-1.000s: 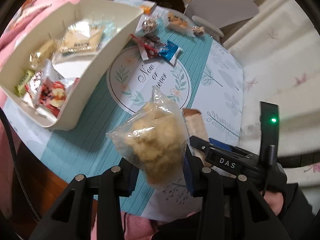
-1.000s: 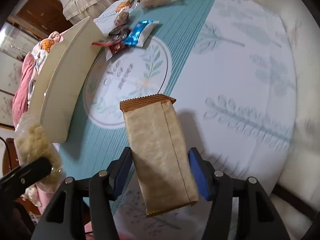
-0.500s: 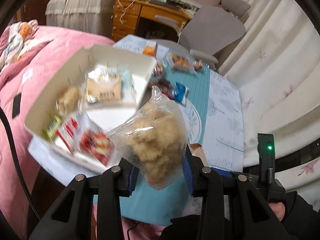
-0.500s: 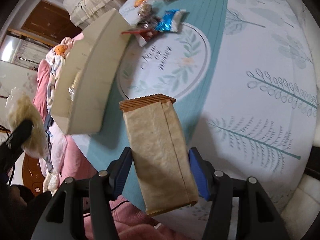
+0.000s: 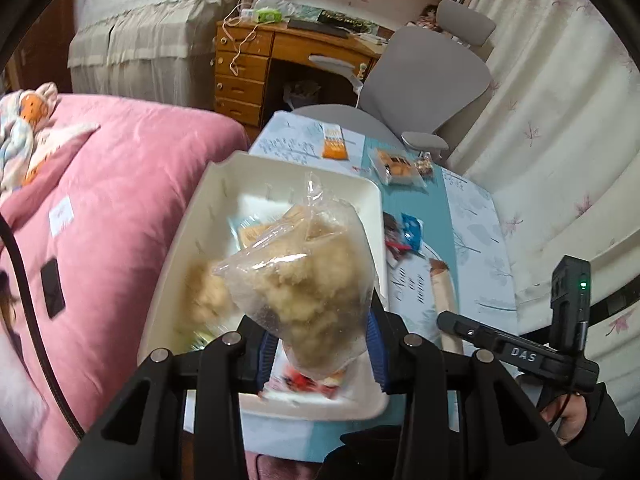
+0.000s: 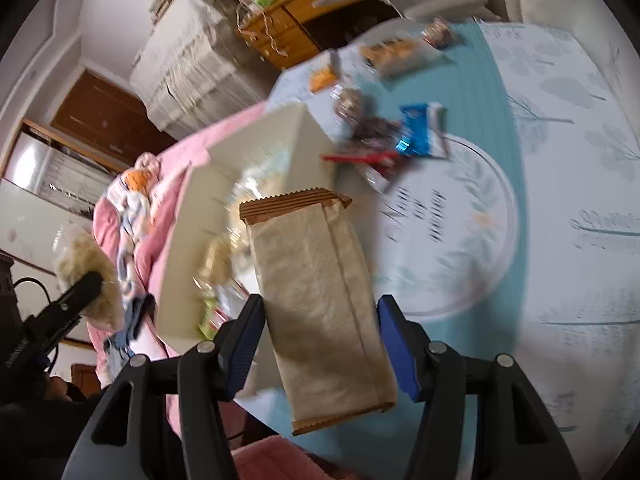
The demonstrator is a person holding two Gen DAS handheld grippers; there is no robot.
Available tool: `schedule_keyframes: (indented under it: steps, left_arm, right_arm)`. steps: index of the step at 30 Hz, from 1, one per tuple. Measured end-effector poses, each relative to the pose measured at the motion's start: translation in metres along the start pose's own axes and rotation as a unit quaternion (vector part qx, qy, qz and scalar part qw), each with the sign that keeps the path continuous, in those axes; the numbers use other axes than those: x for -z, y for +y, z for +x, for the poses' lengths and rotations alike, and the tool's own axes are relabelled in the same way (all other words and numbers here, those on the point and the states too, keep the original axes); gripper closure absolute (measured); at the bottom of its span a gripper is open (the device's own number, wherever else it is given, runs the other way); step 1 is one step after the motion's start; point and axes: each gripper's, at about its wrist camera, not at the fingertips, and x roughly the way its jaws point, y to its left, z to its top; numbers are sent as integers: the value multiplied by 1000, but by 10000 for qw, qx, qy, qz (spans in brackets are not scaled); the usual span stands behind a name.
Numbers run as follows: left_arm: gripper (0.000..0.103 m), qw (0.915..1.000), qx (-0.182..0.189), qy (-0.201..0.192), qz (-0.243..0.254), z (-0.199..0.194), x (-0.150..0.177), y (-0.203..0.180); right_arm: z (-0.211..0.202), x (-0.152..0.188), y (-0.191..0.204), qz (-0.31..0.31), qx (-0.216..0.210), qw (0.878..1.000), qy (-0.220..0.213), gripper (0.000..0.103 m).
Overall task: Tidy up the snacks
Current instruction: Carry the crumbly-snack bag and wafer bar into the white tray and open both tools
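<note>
Above the white bin [image 5: 200, 240] (already part-filled), the left claw [image 5: 320, 344] grips a clear bag of crumbly snack [image 5: 304, 276]; nearby, right claw [image 6: 320, 340] clamps 1 brown packet [image 6: 320, 300], long axis pointing forward, bin lying ahead-left.

tray [image 5: 372, 196] on table [image 5: 476, 216], bed [image 5: 120, 168] left of it; loose snacks [image 5: 404, 234] right of tray.
</note>
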Motion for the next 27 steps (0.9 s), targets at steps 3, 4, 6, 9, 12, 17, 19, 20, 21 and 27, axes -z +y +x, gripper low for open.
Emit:
schedule_keyframes:
  steps: [3, 4, 6, 9, 12, 17, 19, 20, 21, 27]
  left_arm:
    - [66, 9999, 91, 4, 134, -2, -13, 21]
    - [66, 9997, 129, 36, 194, -3, -16, 27]
    - [66, 9993, 220, 86, 303, -4, -24, 39]
    - [66, 9985, 379, 84, 397, -5, -34, 58]
    - [66, 9972, 544, 171, 478, -2, -39, 69]
    - [66, 9938, 729, 460, 704, 7, -38, 71]
    - [64, 9926, 738, 563, 779, 10, -36, 71]
    - [55, 9922, 692, 643, 814, 13, -35, 71]
    - [44, 9922, 652, 676, 825, 14, -34, 72]
    - [28, 9923, 592, 780, 763, 19, -30, 77]
  right_arm:
    - [3, -1, 21, 18, -60, 9997, -251, 45]
    - [5, -1, 31, 40, -118, 9993, -351, 45]
    - [9, 0, 44, 35, -286, 9986, -449, 45]
    - [16, 4, 69, -25, -523, 9967, -618, 45]
    - [27, 8, 93, -138, -595, 9957, -702, 45]
    - [39, 14, 114, -203, -522, 9956, -749, 43]
    - [44, 14, 116, -107, -514, 9959, -742, 43]
    - [46, 15, 115, -57, -512, 9961, -723, 42]
    - [49, 15, 114, 35, -477, 9965, -679, 36]
    - [51, 22, 112, 172, -342, 9974, -611, 28]
